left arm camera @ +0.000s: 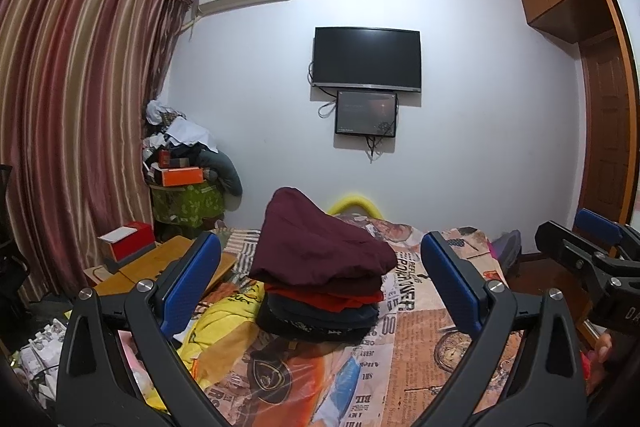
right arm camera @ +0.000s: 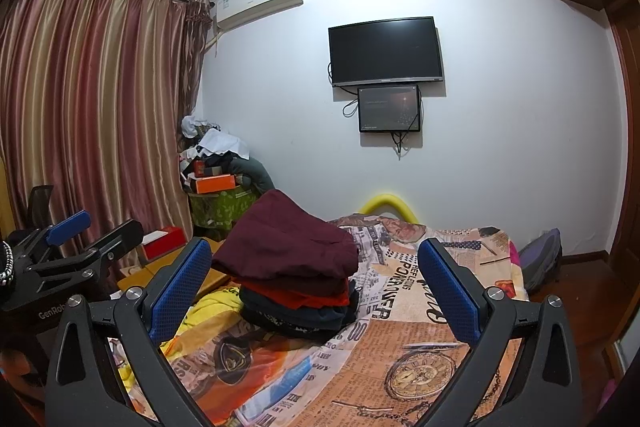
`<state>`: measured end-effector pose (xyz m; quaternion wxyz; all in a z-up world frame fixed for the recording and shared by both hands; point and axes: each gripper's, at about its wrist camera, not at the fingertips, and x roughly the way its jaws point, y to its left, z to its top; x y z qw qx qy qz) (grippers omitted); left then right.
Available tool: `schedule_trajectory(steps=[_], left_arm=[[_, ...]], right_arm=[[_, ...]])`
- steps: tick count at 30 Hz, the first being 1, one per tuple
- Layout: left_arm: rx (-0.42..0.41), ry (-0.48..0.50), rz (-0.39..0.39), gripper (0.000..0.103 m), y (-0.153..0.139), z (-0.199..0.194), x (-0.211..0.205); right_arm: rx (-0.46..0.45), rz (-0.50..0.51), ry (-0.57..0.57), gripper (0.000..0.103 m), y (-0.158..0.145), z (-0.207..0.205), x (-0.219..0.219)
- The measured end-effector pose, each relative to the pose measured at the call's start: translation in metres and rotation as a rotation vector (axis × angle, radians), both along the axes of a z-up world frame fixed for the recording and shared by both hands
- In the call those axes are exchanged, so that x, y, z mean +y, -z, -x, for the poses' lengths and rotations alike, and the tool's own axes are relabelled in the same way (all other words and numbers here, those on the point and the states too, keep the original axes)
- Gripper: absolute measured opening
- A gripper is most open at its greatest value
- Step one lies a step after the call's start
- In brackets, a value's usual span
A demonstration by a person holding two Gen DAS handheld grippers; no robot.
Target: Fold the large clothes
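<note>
A stack of folded clothes sits on the bed, topped by a maroon garment (left arm camera: 320, 243) (right arm camera: 288, 247) over red and dark layers. A loose yellow garment (left arm camera: 224, 323) (right arm camera: 200, 311) lies crumpled at the bed's left edge. My left gripper (left arm camera: 320, 287) is open and empty, held above the bed and facing the stack. My right gripper (right arm camera: 316, 291) is open and empty, to the right of the left one. The right gripper shows at the right edge of the left wrist view (left arm camera: 576, 239). The left gripper shows at the left edge of the right wrist view (right arm camera: 96, 227).
The bed (right arm camera: 420, 339) has a newspaper-print cover. A wooden side table (left arm camera: 132, 275) with a red box (left arm camera: 132, 239) stands left of it. A cluttered pile (left arm camera: 184, 163) sits in the corner by the curtains. A TV (left arm camera: 366, 59) hangs on the wall. A wardrobe (left arm camera: 600, 67) stands right.
</note>
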<state>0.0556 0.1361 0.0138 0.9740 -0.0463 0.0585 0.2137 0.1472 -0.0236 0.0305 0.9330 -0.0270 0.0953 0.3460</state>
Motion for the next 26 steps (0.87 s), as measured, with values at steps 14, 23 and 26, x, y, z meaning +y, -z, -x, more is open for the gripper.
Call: schedule_trajectory(steps=[14, 23, 26], left_arm=[[0.0, 0.01, 0.013, 0.101, 0.0, -0.0008, -0.0013], [0.001, 0.009, 0.017, 0.101, 0.0007, -0.0009, -0.0015], [0.005, 0.009, 0.018, 0.101, 0.0013, -0.0009, -0.0016]], right_arm=[[0.007, -0.008, 0.005, 0.103, 0.0008, -0.0004, 0.001], [0.011, -0.007, 0.005, 0.103, 0.0016, -0.0006, 0.003], [0.01, -0.005, 0.007, 0.102, 0.0018, -0.0007, 0.0031]])
